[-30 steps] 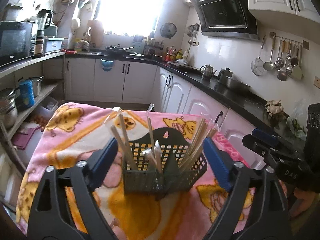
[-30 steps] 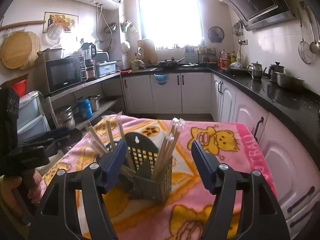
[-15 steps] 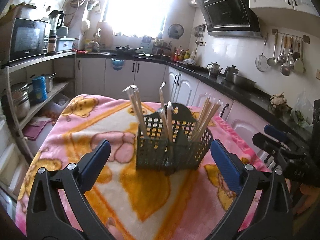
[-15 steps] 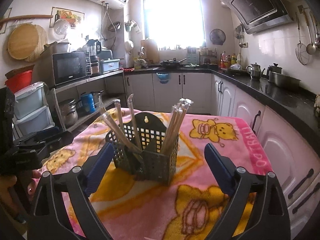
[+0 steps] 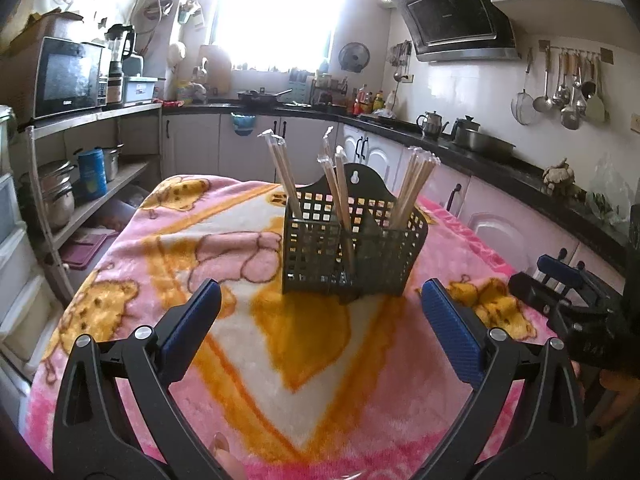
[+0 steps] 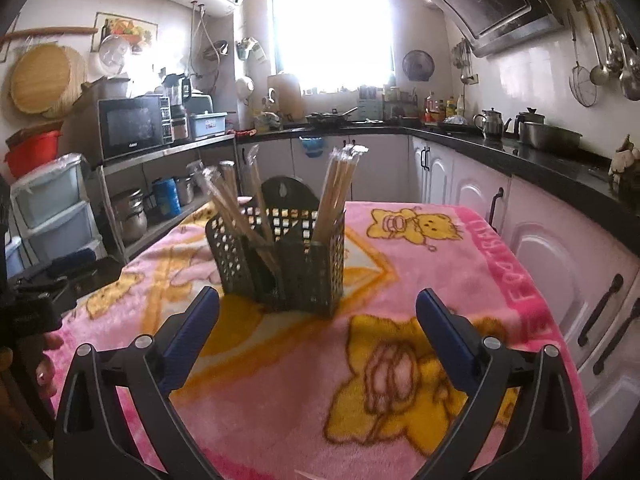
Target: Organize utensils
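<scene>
Both fingers, left gripper (image 5: 320, 312) and right gripper (image 6: 318, 320), gape released, short of the utensil holder (image 5: 352, 248). Pink blanket (image 6: 460, 360) beside it reads "FOOTBALL" along its edge.

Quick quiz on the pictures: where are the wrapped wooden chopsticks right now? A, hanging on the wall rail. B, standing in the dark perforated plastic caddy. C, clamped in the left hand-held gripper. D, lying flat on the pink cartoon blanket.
B: the wrapped wooden chopsticks stand in the compartments of the dark perforated plastic caddy, while the left hand-held gripper and right hand-held gripper are both open and hold nothing.
</scene>
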Demonstrator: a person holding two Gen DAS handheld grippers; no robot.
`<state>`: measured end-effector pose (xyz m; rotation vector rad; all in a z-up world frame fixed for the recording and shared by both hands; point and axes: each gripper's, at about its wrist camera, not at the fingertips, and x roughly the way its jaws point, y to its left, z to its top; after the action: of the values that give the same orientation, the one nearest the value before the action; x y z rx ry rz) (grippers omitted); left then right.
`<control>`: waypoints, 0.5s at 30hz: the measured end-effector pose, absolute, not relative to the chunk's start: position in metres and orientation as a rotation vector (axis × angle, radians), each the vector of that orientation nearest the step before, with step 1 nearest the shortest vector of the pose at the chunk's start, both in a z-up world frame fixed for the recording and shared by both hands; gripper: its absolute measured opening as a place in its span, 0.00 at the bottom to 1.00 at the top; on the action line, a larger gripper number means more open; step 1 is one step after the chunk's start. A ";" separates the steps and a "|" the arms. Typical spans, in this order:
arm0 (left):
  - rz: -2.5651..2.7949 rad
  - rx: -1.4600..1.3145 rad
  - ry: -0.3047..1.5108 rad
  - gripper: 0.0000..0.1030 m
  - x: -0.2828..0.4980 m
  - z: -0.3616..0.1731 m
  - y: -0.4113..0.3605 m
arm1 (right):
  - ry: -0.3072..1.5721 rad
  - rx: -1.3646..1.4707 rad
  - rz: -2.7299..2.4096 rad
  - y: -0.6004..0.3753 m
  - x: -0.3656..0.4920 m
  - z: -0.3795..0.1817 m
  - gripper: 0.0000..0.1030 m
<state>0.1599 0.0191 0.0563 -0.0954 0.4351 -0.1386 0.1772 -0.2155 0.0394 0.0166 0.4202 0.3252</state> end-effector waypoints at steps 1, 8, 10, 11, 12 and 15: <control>-0.140 -0.101 0.433 0.89 0.157 0.053 0.019 | 0.418 0.022 0.327 -0.215 0.173 0.035 0.93; -0.130 -0.118 0.429 0.89 0.140 0.034 0.017 | 0.383 0.012 0.323 -0.210 0.149 0.014 0.94; -0.118 -0.115 0.434 0.89 0.138 0.029 0.016 | 0.375 0.011 0.319 -0.209 0.144 0.008 0.94; -0.111 -0.112 0.432 0.89 0.135 0.026 0.015 | 0.377 0.015 0.315 -0.209 0.143 0.006 0.94; -0.103 -0.106 0.430 0.89 0.134 0.024 0.014 | 0.376 0.019 0.309 -0.209 0.141 0.003 0.94; -0.094 -0.105 0.425 0.89 0.131 0.019 0.014 | 0.357 0.006 0.286 -0.208 0.137 -0.002 0.94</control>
<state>0.1308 0.0137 0.0194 -0.1048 0.4249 -0.0938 0.1371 -0.2084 -0.0019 0.0063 0.3568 0.2863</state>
